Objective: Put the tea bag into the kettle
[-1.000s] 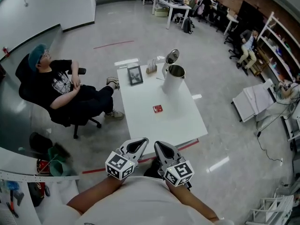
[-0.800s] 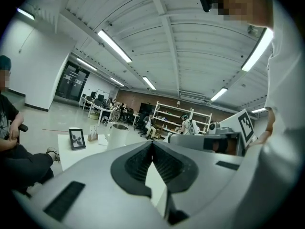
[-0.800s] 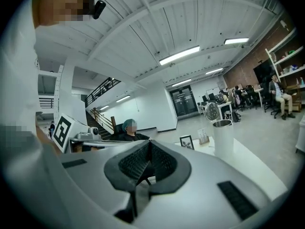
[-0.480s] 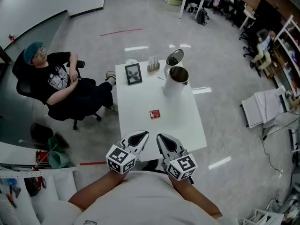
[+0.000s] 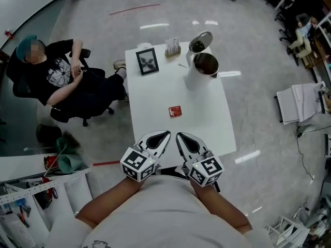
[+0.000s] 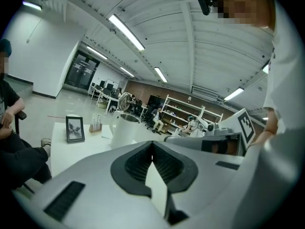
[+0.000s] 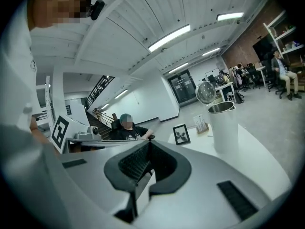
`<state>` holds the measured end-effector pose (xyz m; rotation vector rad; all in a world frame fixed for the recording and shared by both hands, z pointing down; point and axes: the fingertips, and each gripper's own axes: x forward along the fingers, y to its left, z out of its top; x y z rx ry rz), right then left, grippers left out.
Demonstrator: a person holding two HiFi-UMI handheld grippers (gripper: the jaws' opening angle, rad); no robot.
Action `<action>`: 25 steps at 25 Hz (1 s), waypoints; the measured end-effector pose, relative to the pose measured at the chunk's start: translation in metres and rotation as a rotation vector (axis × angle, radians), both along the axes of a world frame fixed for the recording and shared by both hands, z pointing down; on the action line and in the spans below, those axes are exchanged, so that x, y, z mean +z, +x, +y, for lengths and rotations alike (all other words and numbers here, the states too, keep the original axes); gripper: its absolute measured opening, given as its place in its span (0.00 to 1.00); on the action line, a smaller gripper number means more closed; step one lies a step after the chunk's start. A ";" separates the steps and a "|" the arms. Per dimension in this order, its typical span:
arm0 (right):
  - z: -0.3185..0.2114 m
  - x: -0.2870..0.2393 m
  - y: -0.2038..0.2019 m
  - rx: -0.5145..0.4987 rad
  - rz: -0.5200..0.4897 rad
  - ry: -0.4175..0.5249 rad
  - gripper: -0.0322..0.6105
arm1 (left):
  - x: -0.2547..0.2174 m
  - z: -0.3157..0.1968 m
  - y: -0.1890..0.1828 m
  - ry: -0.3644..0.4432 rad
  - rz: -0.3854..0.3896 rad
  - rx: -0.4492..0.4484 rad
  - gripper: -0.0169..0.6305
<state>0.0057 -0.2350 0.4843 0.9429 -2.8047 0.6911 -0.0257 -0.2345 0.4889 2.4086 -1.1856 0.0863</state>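
Observation:
A small red tea bag [image 5: 175, 111] lies flat on the middle of the white table [image 5: 207, 123]. The white kettle [image 5: 201, 72] stands at the table's far right with its lid [image 5: 200, 41] tipped open; it also shows as the kettle [image 7: 224, 128] and the kettle [image 6: 125, 130] in the gripper views. My left gripper [image 5: 165, 134] and right gripper [image 5: 179, 135] hover side by side over the table's near edge, both pointing at the tea bag, short of it. Both are shut with nothing in them: left gripper [image 6: 152, 144], right gripper [image 7: 148, 144].
A framed picture [image 5: 147, 61] and a small card holder [image 5: 172, 46] stand at the table's far edge. A person in a black shirt [image 5: 62, 84] sits in a chair left of the table. Cluttered shelves [image 5: 31, 200] are at my lower left.
Both grippers have moved forward together and now reach over the table's near edge. The table and tea bag sit closer in the head view. The jaws stayed shut.

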 end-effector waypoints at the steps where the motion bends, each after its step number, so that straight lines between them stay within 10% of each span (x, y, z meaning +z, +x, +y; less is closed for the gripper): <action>1: -0.003 0.002 -0.002 0.007 0.004 -0.006 0.07 | 0.002 -0.004 -0.002 -0.004 -0.001 0.011 0.04; 18: -0.058 0.074 -0.019 0.057 0.126 -0.078 0.07 | 0.089 -0.063 -0.015 -0.105 -0.066 0.148 0.04; 25: -0.087 0.130 -0.020 0.091 0.190 -0.135 0.23 | 0.133 -0.086 -0.019 -0.154 -0.064 0.172 0.04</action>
